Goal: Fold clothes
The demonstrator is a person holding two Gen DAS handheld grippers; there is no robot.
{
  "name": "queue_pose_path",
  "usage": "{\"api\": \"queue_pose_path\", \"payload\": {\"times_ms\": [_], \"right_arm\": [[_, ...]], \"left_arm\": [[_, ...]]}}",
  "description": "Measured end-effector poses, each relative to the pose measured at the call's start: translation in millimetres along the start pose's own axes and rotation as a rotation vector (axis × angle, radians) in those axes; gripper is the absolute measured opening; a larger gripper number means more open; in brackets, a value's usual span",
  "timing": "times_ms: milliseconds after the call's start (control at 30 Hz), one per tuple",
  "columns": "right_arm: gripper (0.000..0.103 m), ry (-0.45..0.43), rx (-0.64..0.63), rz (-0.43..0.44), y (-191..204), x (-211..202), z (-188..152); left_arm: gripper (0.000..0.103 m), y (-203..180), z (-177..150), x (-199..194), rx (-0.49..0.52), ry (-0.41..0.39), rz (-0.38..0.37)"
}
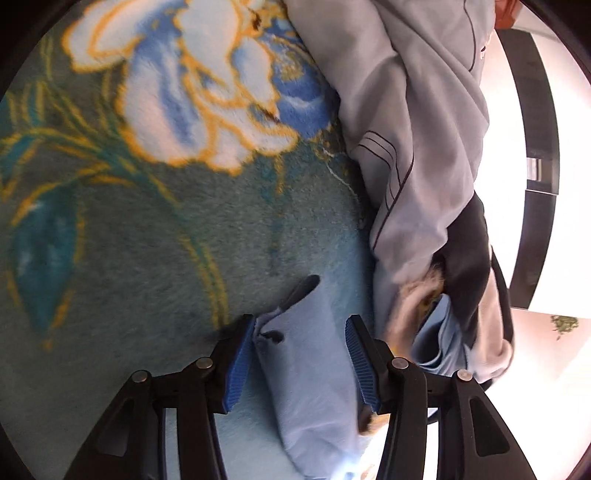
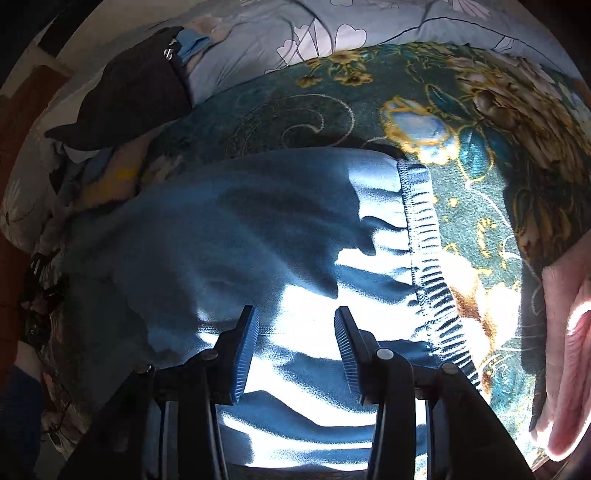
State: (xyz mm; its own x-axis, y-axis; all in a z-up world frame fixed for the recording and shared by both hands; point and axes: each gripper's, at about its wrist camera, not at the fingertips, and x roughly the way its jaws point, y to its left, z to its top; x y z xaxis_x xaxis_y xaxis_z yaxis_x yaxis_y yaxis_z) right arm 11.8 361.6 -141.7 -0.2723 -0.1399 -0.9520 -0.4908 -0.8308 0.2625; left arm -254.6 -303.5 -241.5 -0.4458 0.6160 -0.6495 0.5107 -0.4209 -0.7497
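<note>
Early stage: blue garment [image 2: 258, 229] lies unfolded on blanket [image 2: 480, 206]; pile [image 1: 424, 129] awaits. Left gripper [image 1: 301, 332] open, straddling a fold; right gripper [image 2: 295, 325] open, empty

No readable text, label, brand or number anywhere (fabrics carry floral patterns only).

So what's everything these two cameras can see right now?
blanket: one, teal with blue and gold flowers, under everything
blue garment: one, light blue, ribbed hem, flat on blanket
clothes pile: one, grey, black and blue pieces, right of left tool
black garment: one, black, far left on the quilt
quilt: one, grey floral, behind blanket
left tool: open, blue pads, straddling light blue cloth
right tool: open, over blue garment
</note>
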Motion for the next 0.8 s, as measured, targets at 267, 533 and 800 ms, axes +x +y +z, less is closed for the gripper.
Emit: {"api": "queue_pose_path", "payload": {"times_ms": [267,533,800], "right_arm": [[0.044,0.007,-0.008,0.006,6.2,7.9,2.9],[0.044,-0.004,-0.003,-0.011,-2.0,7.7,8.8],[0.044,-0.001,0.036,0.001,-11.0,9.8,4.2]], "left_arm": [[0.006,-21.1,-10.8,-8.2,0.142,-0.097,0.024],[0.003,-74.4,-9.7,-47.6,0.373,-0.237,-0.031],[0.002,-23.9,-12.9,-45.1,0.236,-0.192,0.07]]}}
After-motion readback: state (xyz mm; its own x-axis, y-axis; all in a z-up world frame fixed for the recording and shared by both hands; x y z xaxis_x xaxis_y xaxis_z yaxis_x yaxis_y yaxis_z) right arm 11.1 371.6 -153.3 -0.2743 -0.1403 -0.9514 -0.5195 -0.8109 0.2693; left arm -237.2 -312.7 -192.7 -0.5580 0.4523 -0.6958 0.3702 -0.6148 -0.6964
